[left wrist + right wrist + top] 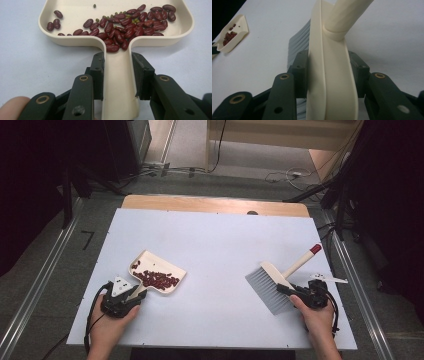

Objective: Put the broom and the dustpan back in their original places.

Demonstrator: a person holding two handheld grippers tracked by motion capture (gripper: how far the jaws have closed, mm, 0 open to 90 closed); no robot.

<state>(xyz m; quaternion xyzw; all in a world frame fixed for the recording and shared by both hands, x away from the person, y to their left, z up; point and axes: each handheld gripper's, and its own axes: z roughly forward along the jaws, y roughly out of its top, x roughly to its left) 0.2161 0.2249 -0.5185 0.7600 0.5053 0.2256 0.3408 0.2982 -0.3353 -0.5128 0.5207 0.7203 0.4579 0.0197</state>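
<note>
Holding the dustpan (159,272) by its handle near the worktop's (215,240) left edge, my left tongs (117,75) clamp tight — any tilt spills the beans (130,23). At right, my right tongs (329,75) straddle the brush (280,280); whether they pinch, I cannot tell. The left gripper view reveals tiny green beans — unseen from above.

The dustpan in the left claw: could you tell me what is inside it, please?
The dustpan holds dark red kidney beans piled toward its handle, with a few small green beans among them. Whatever lies beneath the pile is covered.
</note>
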